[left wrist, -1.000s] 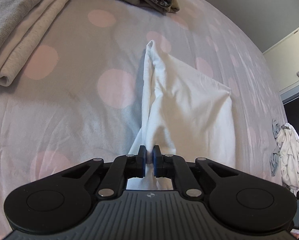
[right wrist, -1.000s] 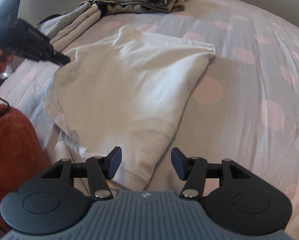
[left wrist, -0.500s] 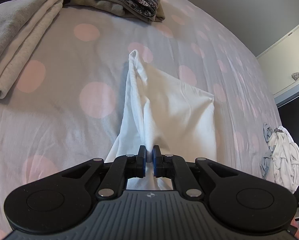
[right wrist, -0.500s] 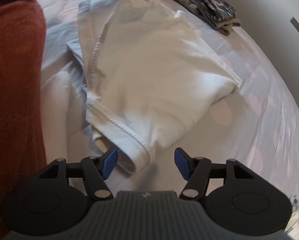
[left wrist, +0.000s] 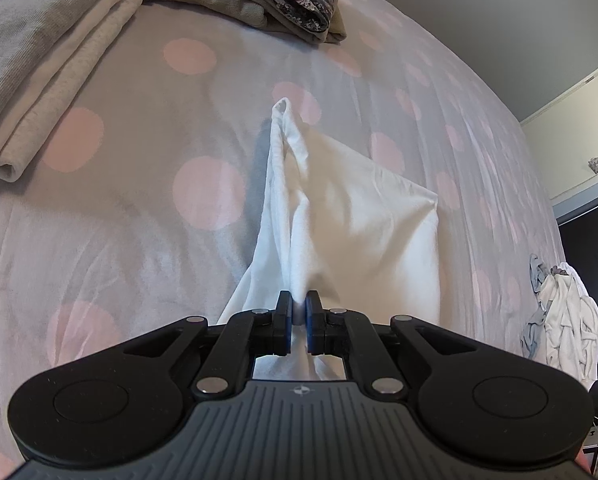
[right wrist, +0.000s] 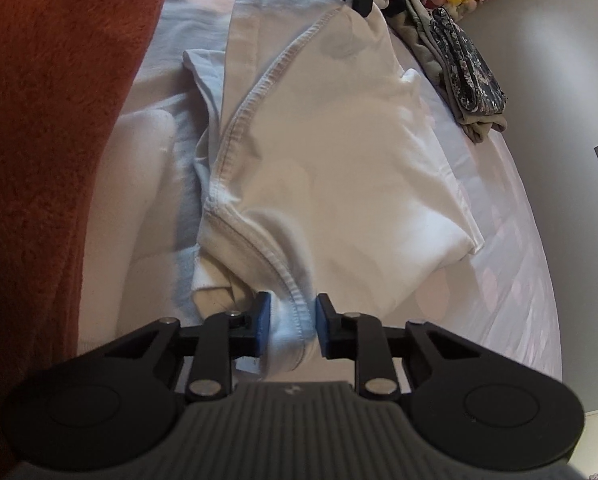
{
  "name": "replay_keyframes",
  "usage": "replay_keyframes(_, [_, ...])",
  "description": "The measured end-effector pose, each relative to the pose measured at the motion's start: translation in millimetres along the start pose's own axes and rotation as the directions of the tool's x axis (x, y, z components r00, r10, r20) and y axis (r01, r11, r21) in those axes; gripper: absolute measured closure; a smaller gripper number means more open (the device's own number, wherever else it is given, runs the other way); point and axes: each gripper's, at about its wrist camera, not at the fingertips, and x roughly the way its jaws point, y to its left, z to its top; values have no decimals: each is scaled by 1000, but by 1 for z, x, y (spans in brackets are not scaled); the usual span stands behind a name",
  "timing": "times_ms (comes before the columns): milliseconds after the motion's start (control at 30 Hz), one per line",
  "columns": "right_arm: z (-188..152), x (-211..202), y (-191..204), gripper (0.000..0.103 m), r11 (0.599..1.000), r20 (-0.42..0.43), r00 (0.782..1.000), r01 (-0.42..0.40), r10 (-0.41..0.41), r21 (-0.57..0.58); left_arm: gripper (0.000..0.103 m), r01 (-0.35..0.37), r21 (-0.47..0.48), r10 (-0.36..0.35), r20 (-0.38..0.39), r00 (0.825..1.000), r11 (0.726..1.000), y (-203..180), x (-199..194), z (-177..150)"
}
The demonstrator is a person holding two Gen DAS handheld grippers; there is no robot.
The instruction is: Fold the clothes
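White T-shirt (right wrist: 339, 168) lies partly folded on the bed (left wrist: 131, 216), a grey cover with pink dots. Left claw (left wrist: 297, 316) — jaws pressed tight together on a pinched corner of the shirt, the fabric drawn up from the bed into a taut ridge. Right claw (right wrist: 291, 322) — jaws closing, with the stitched hem bunched between the blue pads; whether both pads press the cloth yet cannot be told. Folded clothes (left wrist: 47, 52) are stacked at the far side of the bed. An orange sleeve (right wrist: 55, 128) fills the right view's left edge.
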Motion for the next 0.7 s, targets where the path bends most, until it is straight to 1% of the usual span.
replay_keyframes(33, [-1, 0, 0, 84, 1000, -1, 1000, 1, -1, 5, 99, 0, -2, 0, -1, 1000, 1000, 1, 0, 0])
replay_keyframes(133, [-4, -6, -9, 89, 999, 6, 1000, -3, 3, 39, 98, -1, -7, 1, -1, 1000, 1000, 4, -1, -1])
replay_keyframes(167, [-4, -9, -13, 90, 999, 7, 1000, -2, 1, 49, 99, 2, -10, -2, -1, 1000, 1000, 4, -2, -1])
replay_keyframes(233, [-7, -17, -24, 90, 997, 4, 1000, 2, -3, 77, 99, 33, -29, -33, -2, 999, 999, 7, -4, -2])
replay_keyframes(367, [-13, -25, -53, 90, 989, -25, 999, 26, -22, 147, 99, 46, -26, -46, -8, 999, 999, 7, -5, -4])
replay_keyframes(433, [-16, -25, -62, 90, 981, -34, 999, 1, 6, 193, 99, 17, -29, -18, -33, 999, 999, 11, 3, -8])
replay_keyframes(600, [-19, -13, -53, 90, 980, -59, 997, -38, 50, 196, 99, -62, -27, 59, -102, 993, 998, 23, 24, -18])
replay_keyframes(700, [-21, -7, -50, 90, 979, -71, 995, -48, 63, 199, 99, -94, -17, 91, -127, 988, 995, 24, 34, -20])
